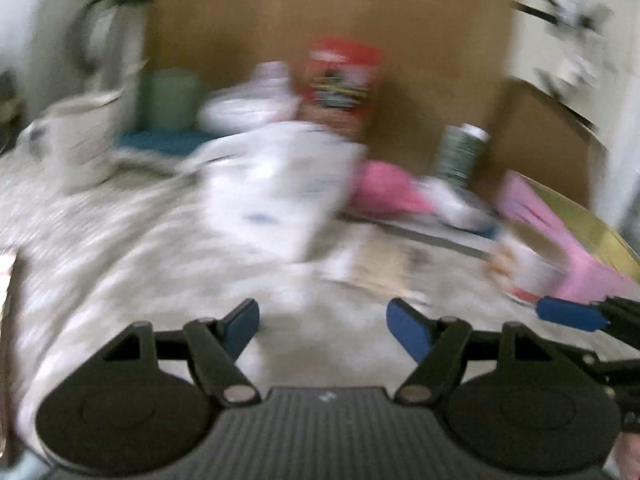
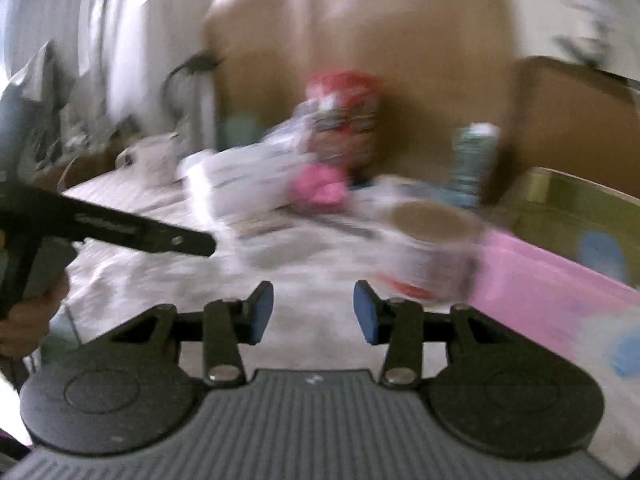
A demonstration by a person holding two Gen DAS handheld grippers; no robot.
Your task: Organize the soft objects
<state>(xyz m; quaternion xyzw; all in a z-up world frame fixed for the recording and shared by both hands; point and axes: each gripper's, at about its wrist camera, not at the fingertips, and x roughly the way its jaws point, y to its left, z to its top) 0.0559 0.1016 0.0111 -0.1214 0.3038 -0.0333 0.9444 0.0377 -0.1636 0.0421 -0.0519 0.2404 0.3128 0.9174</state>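
Both tools hang empty: left tool (image 1: pixel 323 326) spread wide, right tool (image 2: pixel 314 312) moderately apart, over the pale bench (image 1: pixel 120 240). Blurred pink soft item (image 1: pixel 384 190) lies mid-frame, untouched. Approach step, seemingly; next, reach and pinch it.

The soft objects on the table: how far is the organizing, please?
Nothing looks sorted yet, though both views are blurred. The left gripper and the right gripper are open and hold nothing. The pink soft thing and the white bundle lie loose on the table among other things. Picking them up and placing them is all still left.
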